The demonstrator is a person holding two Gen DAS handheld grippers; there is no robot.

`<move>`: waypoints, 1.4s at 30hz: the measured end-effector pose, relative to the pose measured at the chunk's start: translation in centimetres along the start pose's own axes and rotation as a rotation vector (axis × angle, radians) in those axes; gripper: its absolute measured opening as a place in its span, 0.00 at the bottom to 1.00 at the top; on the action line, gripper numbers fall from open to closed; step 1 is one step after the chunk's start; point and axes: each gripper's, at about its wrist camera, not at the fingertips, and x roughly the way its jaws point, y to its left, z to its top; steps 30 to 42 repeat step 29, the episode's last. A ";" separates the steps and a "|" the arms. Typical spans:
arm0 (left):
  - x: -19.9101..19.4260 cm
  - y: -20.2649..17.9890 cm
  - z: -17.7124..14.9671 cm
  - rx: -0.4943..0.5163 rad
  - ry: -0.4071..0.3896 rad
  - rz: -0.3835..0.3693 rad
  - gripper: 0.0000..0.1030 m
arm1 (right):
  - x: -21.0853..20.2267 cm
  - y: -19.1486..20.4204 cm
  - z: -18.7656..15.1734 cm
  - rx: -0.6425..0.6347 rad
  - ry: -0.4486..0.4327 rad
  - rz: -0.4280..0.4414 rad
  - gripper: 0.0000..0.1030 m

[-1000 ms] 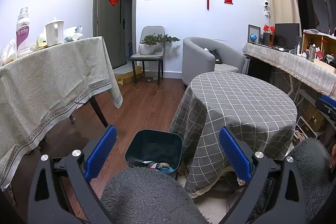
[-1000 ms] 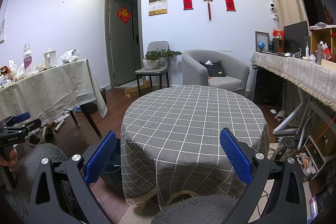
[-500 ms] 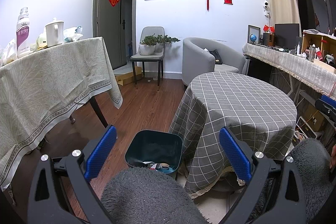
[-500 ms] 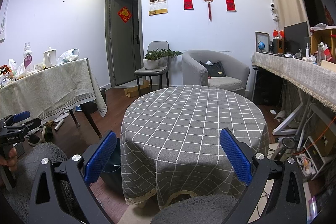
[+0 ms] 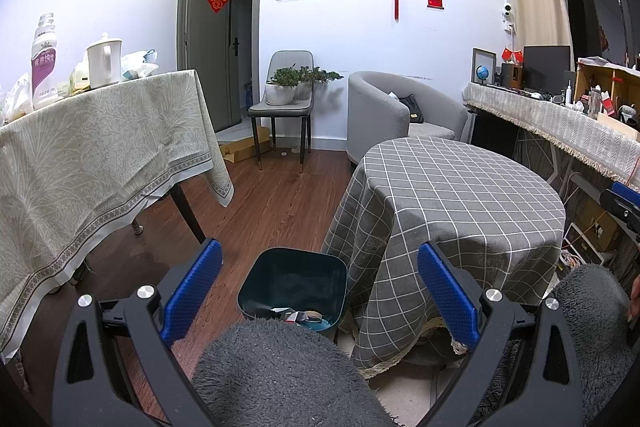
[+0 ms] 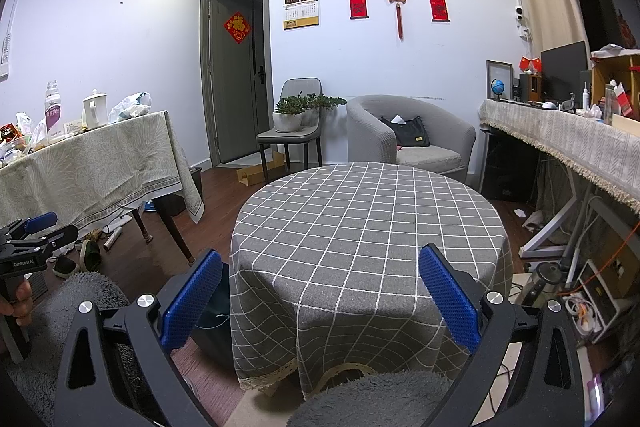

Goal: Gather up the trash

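- Your left gripper [image 5: 318,285] is wide open, blue pads spread apart, nothing between them.
- The dark teal trash bin [image 5: 294,281] sits on the wood floor right in the gap between those fingers, low at about 6 o'clock in the left wrist view, well beyond the pads and touching neither.
- There's trash [image 5: 298,315] in the bottom of the bin: crumpled scraps, too small to name.
- The bin stands just beside the draped edge of the round table [image 5: 460,187], which fills your 3 o'clock side.
- A fuzzy grey sleeve or knee [image 5: 280,375] blocks the near rim.
- Your right gripper [image 6: 320,301] is open too, fingers far apart and empty, framing the checked tablecloth.
- From the right wrist view, the bin [image 6: 216,307] peeks out at 8 o'clock, just behind the left pad [image 6: 192,301] and mostly hidden.
- Your left hand [image 6: 18,303] grips its handle at 9 o'clock.
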 end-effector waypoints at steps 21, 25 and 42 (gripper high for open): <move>-0.1 0.0 0.2 -0.002 0.001 0.001 0.97 | 0.0 -0.1 0.1 -0.002 0.000 0.000 0.97; 0.0 -0.1 0.3 -0.006 0.007 0.005 0.97 | 0.0 -0.1 0.1 -0.002 0.000 0.000 0.97; 0.1 -0.4 0.3 -0.001 0.009 0.013 0.97 | 0.0 -0.1 0.1 -0.003 0.000 0.000 0.97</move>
